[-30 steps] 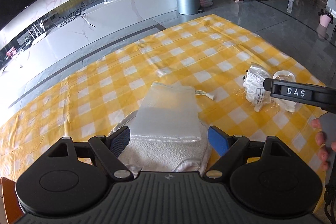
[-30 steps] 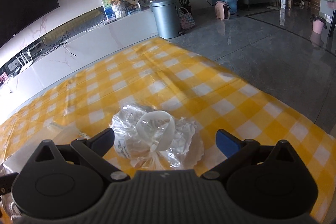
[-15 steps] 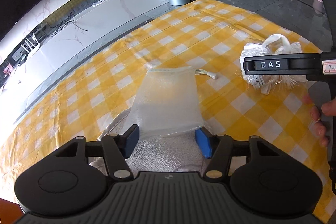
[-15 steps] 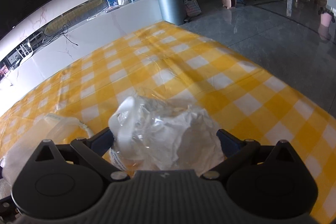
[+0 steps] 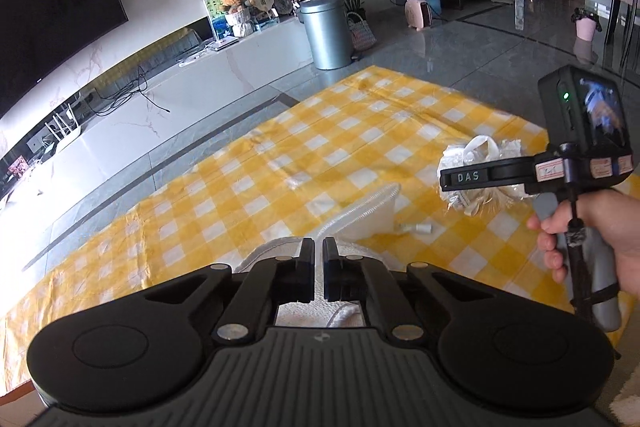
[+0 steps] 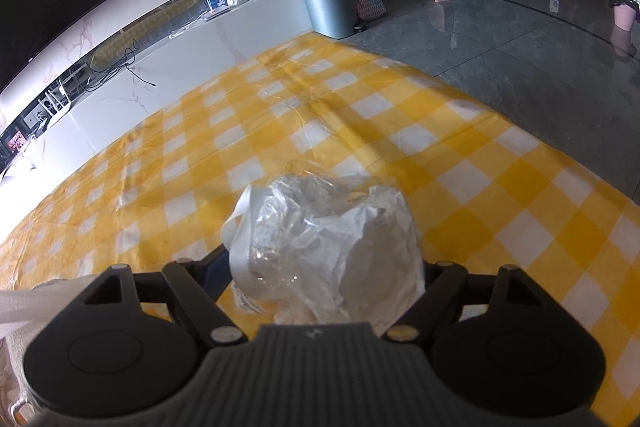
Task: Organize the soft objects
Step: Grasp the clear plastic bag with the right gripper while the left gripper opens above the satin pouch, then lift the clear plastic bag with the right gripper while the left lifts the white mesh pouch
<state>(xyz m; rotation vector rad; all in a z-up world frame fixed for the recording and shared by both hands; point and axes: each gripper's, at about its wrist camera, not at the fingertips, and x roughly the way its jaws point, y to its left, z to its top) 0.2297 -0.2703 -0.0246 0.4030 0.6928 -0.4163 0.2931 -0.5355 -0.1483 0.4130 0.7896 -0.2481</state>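
My left gripper (image 5: 318, 247) is shut on the edge of a translucent white mesh pouch (image 5: 360, 219), which lies over a white towel (image 5: 308, 311) on the yellow checked cloth (image 5: 320, 155). My right gripper (image 5: 444, 179) shows in the left wrist view, held by a hand at a crumpled clear plastic bag (image 5: 476, 155). In the right wrist view the bag (image 6: 324, 247) fills the space between my right gripper's fingers (image 6: 324, 279) and looks lifted off the cloth (image 6: 400, 131); the fingertips are hidden behind it.
A small white tag (image 5: 416, 227) lies on the cloth beside the pouch. Beyond the cloth is grey tiled floor, a white TV bench (image 5: 200, 83), a grey bin (image 5: 326, 31) and a plant.
My left gripper closed from wide open onto the pouch edge and rose. My right gripper moved onto the plastic bag, closed around it and raised it.
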